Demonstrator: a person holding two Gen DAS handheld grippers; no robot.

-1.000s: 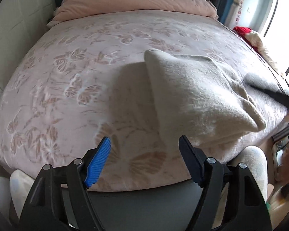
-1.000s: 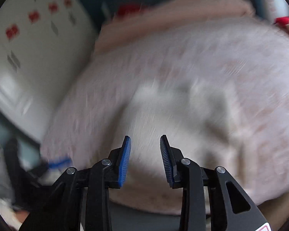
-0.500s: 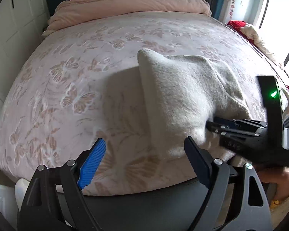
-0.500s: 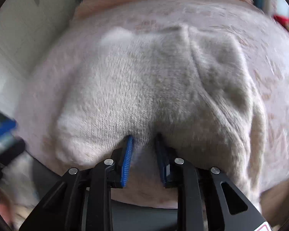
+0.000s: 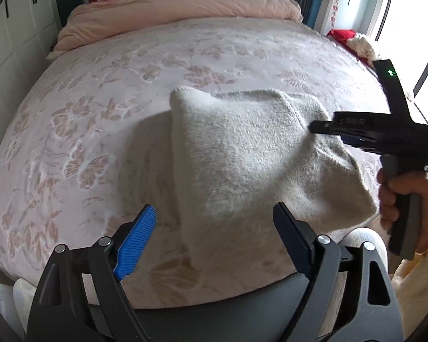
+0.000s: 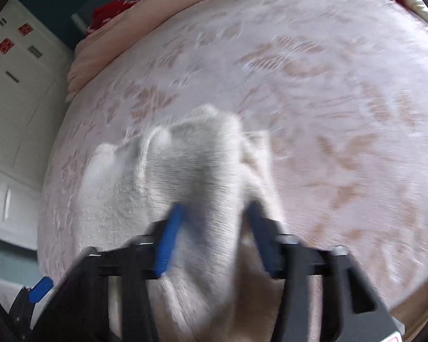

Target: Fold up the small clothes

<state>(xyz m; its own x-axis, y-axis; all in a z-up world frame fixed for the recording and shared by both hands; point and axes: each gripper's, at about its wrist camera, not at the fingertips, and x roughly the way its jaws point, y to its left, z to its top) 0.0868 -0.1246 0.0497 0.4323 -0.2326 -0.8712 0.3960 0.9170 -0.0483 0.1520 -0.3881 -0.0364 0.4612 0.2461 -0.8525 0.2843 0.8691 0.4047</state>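
The right tongs [image 6: 211,233] were closing on the cream garment [image 5: 254,154] upon the bed [image 5: 100,119], while the left tongs [image 5: 214,239] stood wide and empty.

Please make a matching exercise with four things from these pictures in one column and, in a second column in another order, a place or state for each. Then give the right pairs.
1. garment
2. left gripper
3. quilt
4. right gripper

A. bunched at the far end of the bed
B. closing on white knit
C. open, nothing between its jaws
D. white, lying near the bed's near edge

Pairs: 1-D, 2-C, 3-A, 4-B
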